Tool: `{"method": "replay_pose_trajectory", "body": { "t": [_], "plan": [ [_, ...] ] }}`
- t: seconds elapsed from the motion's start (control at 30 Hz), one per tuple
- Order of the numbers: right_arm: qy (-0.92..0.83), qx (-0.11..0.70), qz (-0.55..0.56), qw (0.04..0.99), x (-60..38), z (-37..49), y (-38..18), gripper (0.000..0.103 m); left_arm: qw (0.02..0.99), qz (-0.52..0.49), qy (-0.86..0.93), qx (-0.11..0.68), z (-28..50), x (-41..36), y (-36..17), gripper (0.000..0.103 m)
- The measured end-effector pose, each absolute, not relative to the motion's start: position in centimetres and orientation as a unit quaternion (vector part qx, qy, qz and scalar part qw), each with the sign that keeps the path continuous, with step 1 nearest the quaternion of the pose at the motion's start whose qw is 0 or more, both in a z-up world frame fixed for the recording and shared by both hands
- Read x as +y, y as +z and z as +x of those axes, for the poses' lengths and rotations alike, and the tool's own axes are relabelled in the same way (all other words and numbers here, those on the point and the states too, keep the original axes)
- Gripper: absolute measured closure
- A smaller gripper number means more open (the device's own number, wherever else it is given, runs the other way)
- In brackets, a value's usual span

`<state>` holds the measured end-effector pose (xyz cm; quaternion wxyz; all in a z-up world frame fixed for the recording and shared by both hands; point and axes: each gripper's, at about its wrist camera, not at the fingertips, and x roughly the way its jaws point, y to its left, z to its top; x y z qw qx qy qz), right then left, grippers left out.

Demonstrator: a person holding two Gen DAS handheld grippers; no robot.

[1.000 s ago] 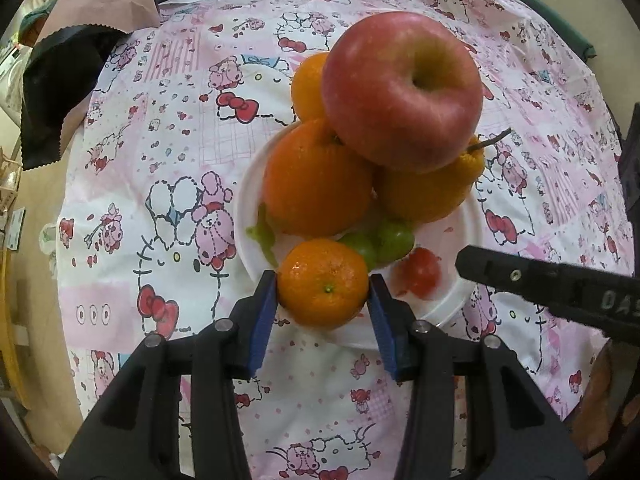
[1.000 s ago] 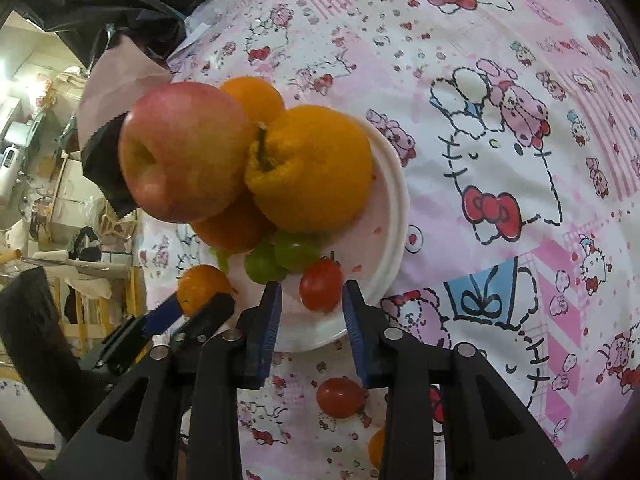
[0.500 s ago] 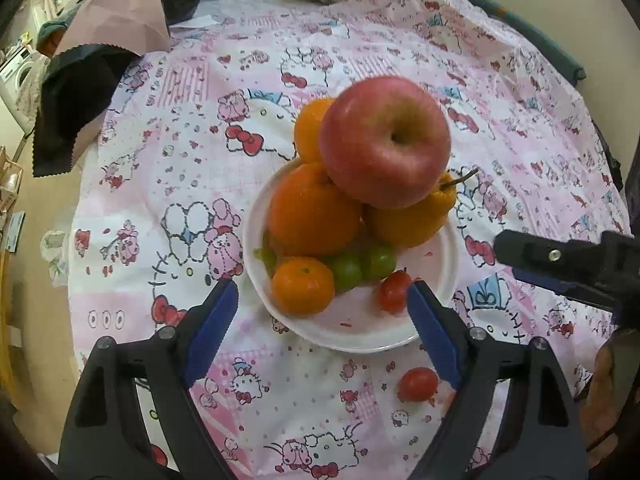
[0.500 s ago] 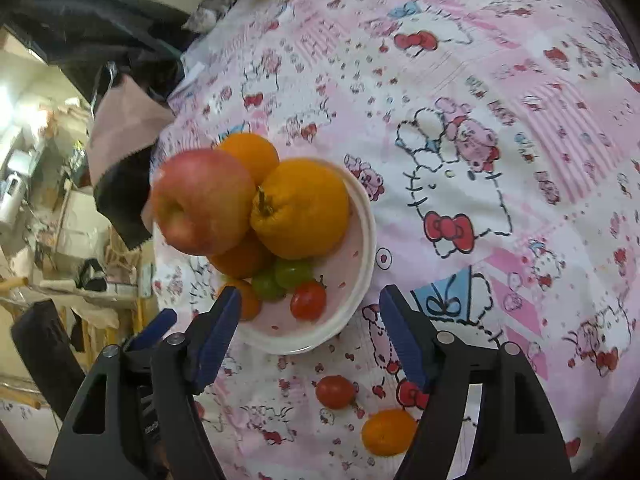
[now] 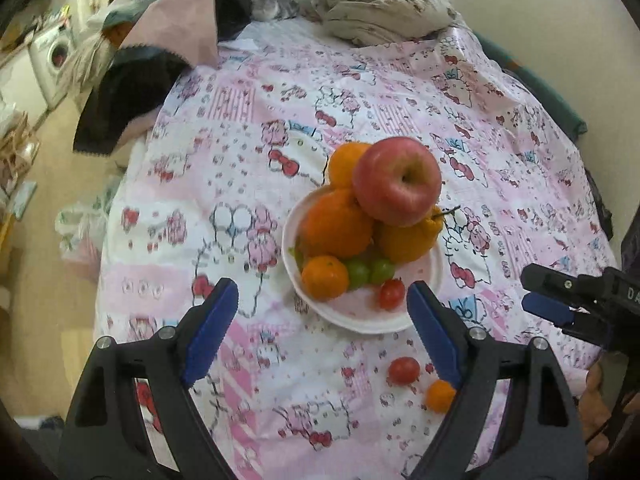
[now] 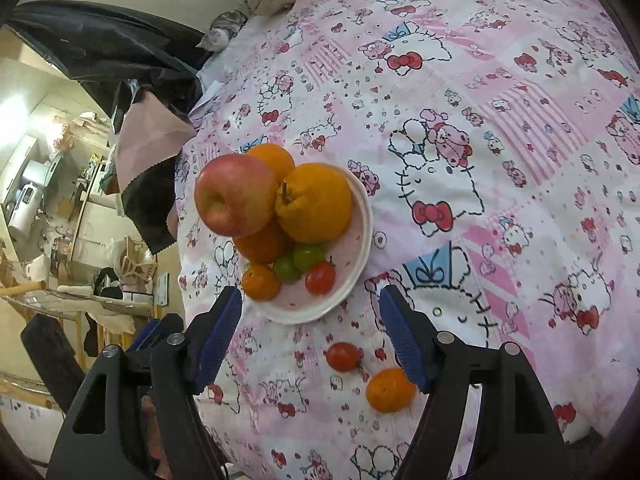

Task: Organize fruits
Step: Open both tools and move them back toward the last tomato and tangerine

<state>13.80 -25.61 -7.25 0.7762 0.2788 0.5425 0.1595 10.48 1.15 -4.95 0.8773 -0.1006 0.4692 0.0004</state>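
A white plate (image 5: 360, 316) (image 6: 362, 216) holds a red apple (image 5: 396, 180) (image 6: 234, 194) on top of big oranges (image 5: 336, 224) (image 6: 314, 202), two green grapes (image 5: 368, 270) (image 6: 298, 262), a small mandarin (image 5: 324, 278) (image 6: 260, 282) and a cherry tomato (image 5: 391, 294) (image 6: 320, 277). On the cloth in front of the plate lie a second cherry tomato (image 5: 404, 370) (image 6: 342, 357) and a small mandarin (image 5: 439, 396) (image 6: 390, 390). My left gripper (image 5: 320, 328) is open and empty, pulled back above the plate's near side. My right gripper (image 6: 310, 332) is open and empty too.
The table wears a pink cartoon-print cloth (image 5: 240, 184) (image 6: 500, 120). A beige cloth bundle (image 5: 384, 12) lies at the far edge, dark and pink fabrics (image 5: 132, 80) hang at the far left. The table's left edge drops to the floor (image 5: 36, 240).
Both grippers opened, letting go of the small mandarin and the cherry tomato on the plate, then rose and pulled back. The loose tomato and mandarin on the cloth came into view.
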Motion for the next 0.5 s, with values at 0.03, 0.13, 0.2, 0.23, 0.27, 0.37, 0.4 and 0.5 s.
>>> {"method": "replay_pose_trajectory", "body": {
  "t": [0.03,0.13,0.2,0.23,0.27,0.37,0.4,0.5],
  "plan": [
    [0.160,0.542,0.278,0.777,-25.7,13.5,-7.1,0.029,0.874,-0.110,0.000,0.473,10.1,1.2,-5.1,0.019],
    [0.160,0.544,0.277,0.776,-26.1,12.5,-7.0,0.029,0.870,-0.116,-0.001,0.479,9.4,1.1,-5.3,0.019],
    [0.159,0.549,0.279,0.772,-26.3,11.8,-7.1,0.029,0.871,-0.115,-0.001,0.477,9.0,0.9,-5.1,0.019],
    [0.159,0.552,0.279,0.770,-26.3,11.4,-7.2,0.029,0.872,-0.115,-0.001,0.476,8.8,0.8,-5.1,0.019],
    [0.158,0.554,0.277,0.769,-26.3,11.1,-7.3,0.029,0.872,-0.116,-0.002,0.476,8.6,0.8,-5.1,0.019],
    [0.156,0.555,0.270,0.771,-26.5,10.2,-7.2,0.029,0.869,-0.116,-0.004,0.482,8.2,0.5,-5.3,0.019],
    [0.154,0.554,0.269,0.773,-26.6,9.9,-7.2,0.029,0.868,-0.115,-0.004,0.483,8.0,0.4,-5.4,0.019],
    [0.141,0.546,0.272,0.779,-27.3,9.0,-7.1,0.029,0.860,-0.114,-0.006,0.497,7.7,-0.1,-6.1,0.019]
  ]
}}
